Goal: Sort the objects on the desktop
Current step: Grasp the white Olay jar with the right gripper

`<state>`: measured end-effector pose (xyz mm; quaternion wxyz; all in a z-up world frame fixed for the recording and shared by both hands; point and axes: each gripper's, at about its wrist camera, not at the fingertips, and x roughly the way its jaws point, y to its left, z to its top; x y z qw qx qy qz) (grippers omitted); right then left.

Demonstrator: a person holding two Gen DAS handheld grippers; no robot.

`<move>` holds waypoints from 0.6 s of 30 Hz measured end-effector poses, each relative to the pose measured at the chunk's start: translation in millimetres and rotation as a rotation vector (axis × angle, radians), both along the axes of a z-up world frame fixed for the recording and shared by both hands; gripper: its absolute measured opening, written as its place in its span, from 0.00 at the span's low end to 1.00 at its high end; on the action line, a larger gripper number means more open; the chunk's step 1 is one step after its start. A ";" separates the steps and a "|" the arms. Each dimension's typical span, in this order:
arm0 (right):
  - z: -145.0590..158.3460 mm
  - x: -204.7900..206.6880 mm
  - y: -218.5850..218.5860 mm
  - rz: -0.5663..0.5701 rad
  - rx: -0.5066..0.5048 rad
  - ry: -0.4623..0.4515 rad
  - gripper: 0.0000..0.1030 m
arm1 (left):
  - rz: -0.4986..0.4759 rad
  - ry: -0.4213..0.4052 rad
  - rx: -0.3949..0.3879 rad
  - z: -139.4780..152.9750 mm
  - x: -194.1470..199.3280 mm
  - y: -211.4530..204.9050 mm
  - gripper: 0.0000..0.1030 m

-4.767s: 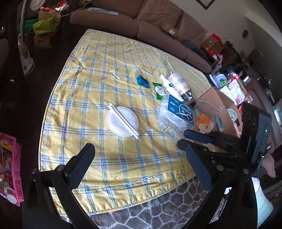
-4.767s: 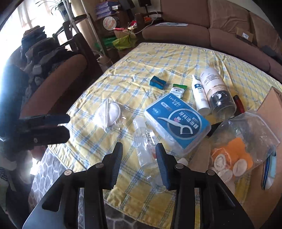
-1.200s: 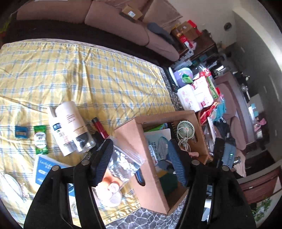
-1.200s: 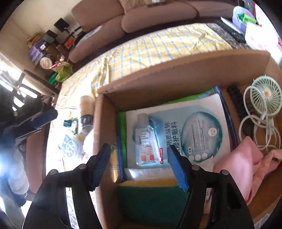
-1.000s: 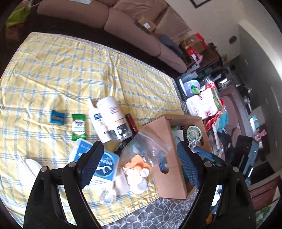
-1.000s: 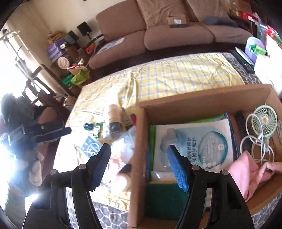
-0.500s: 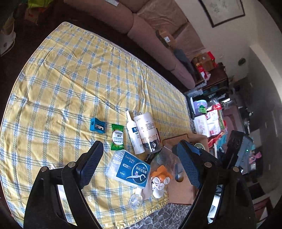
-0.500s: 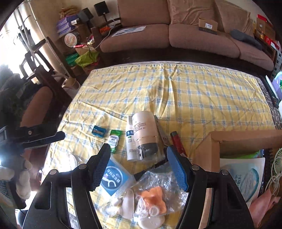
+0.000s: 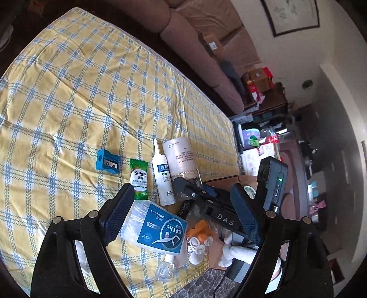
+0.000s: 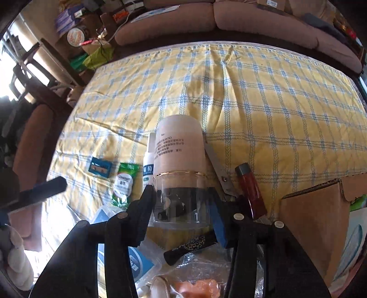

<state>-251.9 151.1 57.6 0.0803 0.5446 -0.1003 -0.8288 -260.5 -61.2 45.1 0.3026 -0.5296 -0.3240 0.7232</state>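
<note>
**Right jaws close in on the cap of the big lotion bottle**

The right gripper [image 10: 182,209] points steeply down at the counter, and its jaws have just been closing, with the clear cap of the large white bottle [image 10: 179,146] between them. The two pads stand on either side of the cap, at or very near its wall; whether they already press on it cannot be told from the right wrist view.

The bottle lies on its side on the yellow checked cloth [image 10: 263,96]. Its long axis runs away from the right gripper, cap end toward the jaws and white base toward the sofa [image 10: 229,18]. A slim white tube [image 9: 161,174] lies just beside it and parallel, nozzle pointing the same way as the bottle's base. On the bottle's other side lie scissors [image 10: 220,172] and a red cylinder [image 10: 251,188], with the cardboard box [image 10: 314,211] beyond them.

The left gripper [image 9: 183,213] hangs above the counter with its jaws wide apart and nothing in them. Below it lies the blue dental floss pick box [image 9: 158,227]; a green Centrum sachet [image 9: 138,178] and a blue pencil sharpener [image 9: 107,160] lie farther out.
</note>
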 end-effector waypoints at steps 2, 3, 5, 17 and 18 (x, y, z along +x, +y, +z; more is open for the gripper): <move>8.2 4.5 4.4 -0.014 -0.045 0.017 0.46 | 0.004 -0.009 0.023 -1.2 1.4 2.1 0.81; 13.7 7.5 4.9 -0.013 -0.053 0.025 0.46 | 0.008 -0.018 0.040 -2.2 2.2 3.7 0.81; 24.5 16.3 6.4 -0.009 -0.103 0.038 0.46 | 0.020 -0.043 0.086 -4.6 4.5 7.7 0.83; 67.4 102.2 6.0 -0.021 -0.340 0.108 0.46 | 0.055 -0.150 0.271 -1.5 49.1 35.7 0.94; 69.5 106.0 10.3 -0.032 -0.358 0.110 0.46 | 0.043 -0.123 0.251 6.2 56.0 35.4 0.94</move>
